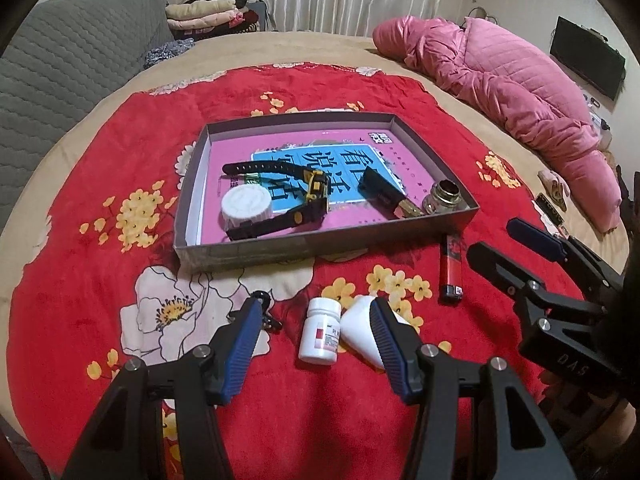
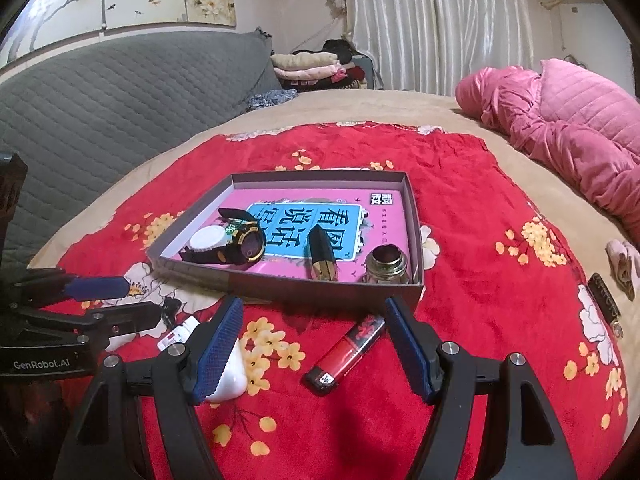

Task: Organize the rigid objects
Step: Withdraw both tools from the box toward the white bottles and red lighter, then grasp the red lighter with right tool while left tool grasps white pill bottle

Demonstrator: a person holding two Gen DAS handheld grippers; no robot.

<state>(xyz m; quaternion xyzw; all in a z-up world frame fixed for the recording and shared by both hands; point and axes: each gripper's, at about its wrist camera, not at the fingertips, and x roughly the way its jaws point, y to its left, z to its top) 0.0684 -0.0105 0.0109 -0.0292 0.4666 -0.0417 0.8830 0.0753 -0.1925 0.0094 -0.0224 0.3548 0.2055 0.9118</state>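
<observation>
On the bed (image 1: 400, 52), both tools are gaping: left (image 1: 316, 320) over a bottle (image 1: 320, 330), right (image 2: 314, 320) over a lighter (image 2: 346, 354).

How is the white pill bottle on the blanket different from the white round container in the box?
The pill bottle stands on the red blanket, outside the box; the round container sits inside it. The bottle is tall, narrow and labelled; the container is squat, wide and plain on top. Both are white with ridged caps.
</observation>
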